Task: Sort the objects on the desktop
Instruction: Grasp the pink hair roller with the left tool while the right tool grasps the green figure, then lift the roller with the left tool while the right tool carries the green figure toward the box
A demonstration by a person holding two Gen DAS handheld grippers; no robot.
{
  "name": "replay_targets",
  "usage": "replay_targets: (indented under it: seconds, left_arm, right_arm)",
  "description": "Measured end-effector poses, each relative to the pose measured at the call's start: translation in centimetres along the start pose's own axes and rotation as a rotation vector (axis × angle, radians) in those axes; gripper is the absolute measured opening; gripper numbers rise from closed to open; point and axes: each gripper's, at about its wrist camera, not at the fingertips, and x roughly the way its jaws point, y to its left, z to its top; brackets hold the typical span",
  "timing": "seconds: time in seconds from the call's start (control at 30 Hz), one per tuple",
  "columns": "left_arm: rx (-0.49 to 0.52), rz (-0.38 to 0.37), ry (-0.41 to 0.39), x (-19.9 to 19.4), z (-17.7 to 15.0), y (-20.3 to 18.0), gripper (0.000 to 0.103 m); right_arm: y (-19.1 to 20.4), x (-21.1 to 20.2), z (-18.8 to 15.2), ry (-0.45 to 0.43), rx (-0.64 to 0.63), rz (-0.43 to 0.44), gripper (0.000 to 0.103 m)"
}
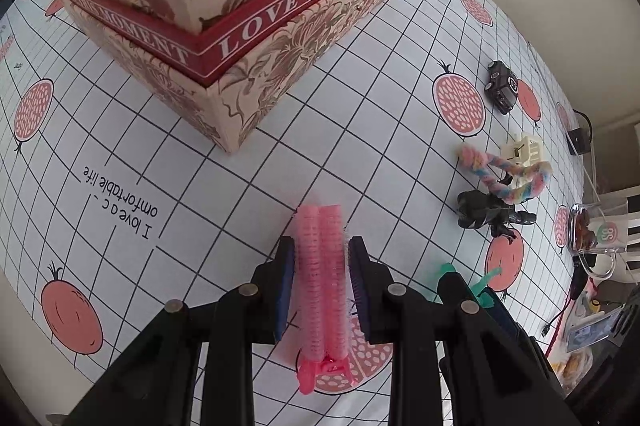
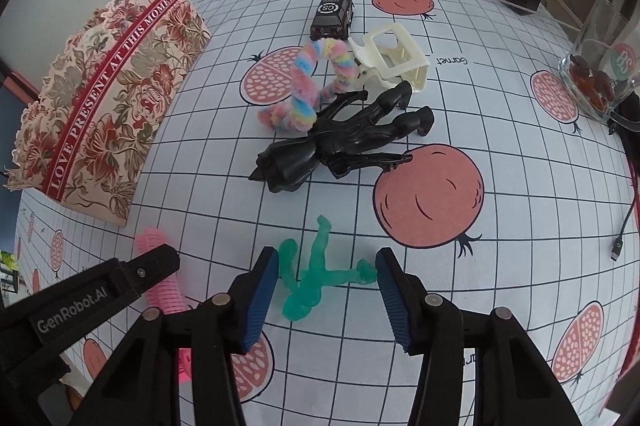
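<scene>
Left gripper (image 1: 320, 280) clamped on a pink hair roller clip (image 1: 322, 278), blue pads pressing both its sides, above the pomegranate-print tablecloth (image 1: 360, 130) – just near the corner of the floral gift box (image 1: 256, 38). Right gripper (image 2: 326, 280) spread around a green translucent toy figure (image 2: 310, 278) lying on the cloth, pads at its limbs, firm contact not clear. Further away – black action figure (image 2: 344, 142), rainbow twisted rope (image 2: 304, 86), cream claw clip (image 2: 394, 58), dark toy car (image 2: 333, 18)
</scene>
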Motion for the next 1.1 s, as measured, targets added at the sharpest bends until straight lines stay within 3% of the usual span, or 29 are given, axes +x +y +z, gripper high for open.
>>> replay_targets:
  seconds: [0.3, 0.67, 0.8, 1.1]
  left_arm:
    - [0.006, 0.004, -0.003, 0.2, 0.0, -0.2, 0.028]
    - [0.006, 0.011, -0.003, 0.9, 0.3, -1.2, 0.028]
    - [-0.006, -0.003, 0.0, 0.6, 0.1, -1.0, 0.029]
    - [0.021, -0.023, -0.064, -1.5, 0.3, -1.4, 0.028]
  right_arm:
    - [1.7, 0.4, -0.2, -0.011, -0.077, -0.056, 0.05]
    - [2.1, 0.3, -0.3, -0.018, -0.075, -0.063, 0.05]
    - [1.9, -0.5, -0.1, -0.057, -0.07, -0.093, 0.05]
    - [0.1, -2.3, 1.1, -0.115, 0.004, -0.033, 0.05]
